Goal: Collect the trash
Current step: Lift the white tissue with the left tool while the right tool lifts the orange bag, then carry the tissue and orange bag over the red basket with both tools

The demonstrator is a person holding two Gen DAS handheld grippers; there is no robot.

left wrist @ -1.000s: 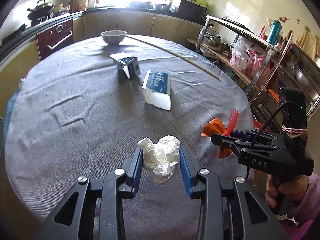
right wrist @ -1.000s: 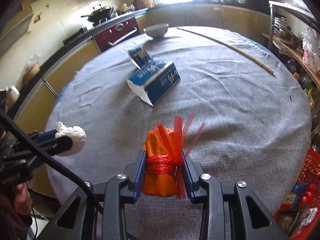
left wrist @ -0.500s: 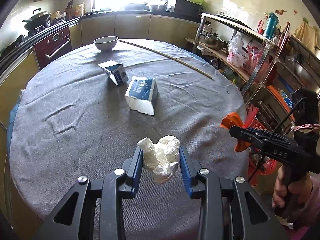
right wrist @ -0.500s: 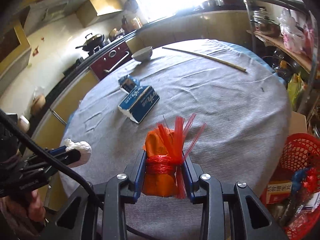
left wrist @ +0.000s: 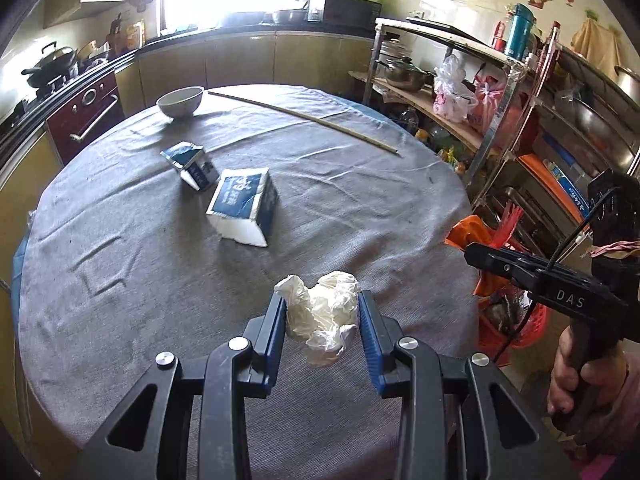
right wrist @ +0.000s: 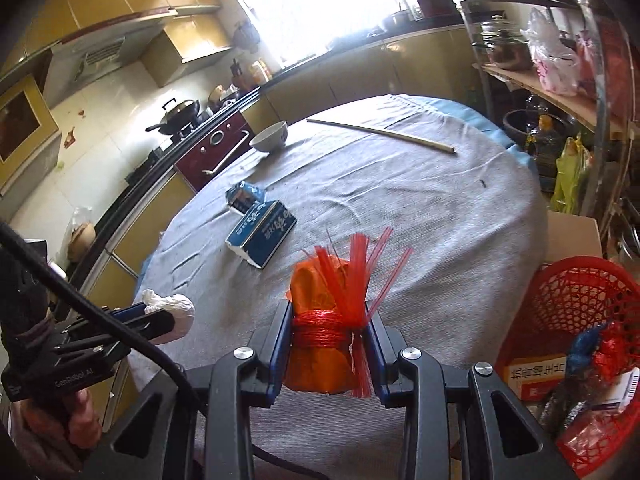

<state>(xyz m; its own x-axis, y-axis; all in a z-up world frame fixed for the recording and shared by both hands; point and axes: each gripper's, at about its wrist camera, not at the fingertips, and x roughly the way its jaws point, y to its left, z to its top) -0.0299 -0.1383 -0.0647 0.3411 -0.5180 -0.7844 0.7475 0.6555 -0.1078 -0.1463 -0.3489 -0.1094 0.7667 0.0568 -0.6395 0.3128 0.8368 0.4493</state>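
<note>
Round table [left wrist: 120,264] under grey cloth. White bowl [left wrist: 180,101] near far edge; long thin stick [left wrist: 304,121] lies beside it, flat on cloth. Metal shelf rack [left wrist: 500,92] to the right, holding pot [left wrist: 404,76] and plastic bags [left wrist: 456,96]. Wok [right wrist: 178,114] on stove at left.

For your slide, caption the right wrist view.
Right gripper clamps an orange bundle beside a red basket of trash.

Lying matt and coarse-woven: grey tablecloth [left wrist: 120,248]. Sitting on that cloth, glossy printed cardboard cartons [left wrist: 244,208], a glazed ceramic bowl [left wrist: 180,101], a pale wooden stick [left wrist: 304,120]. Showing crumpled white paper [left wrist: 322,320], orange plastic bundle [right wrist: 320,328], red plastic mesh basket [right wrist: 576,320].
</note>
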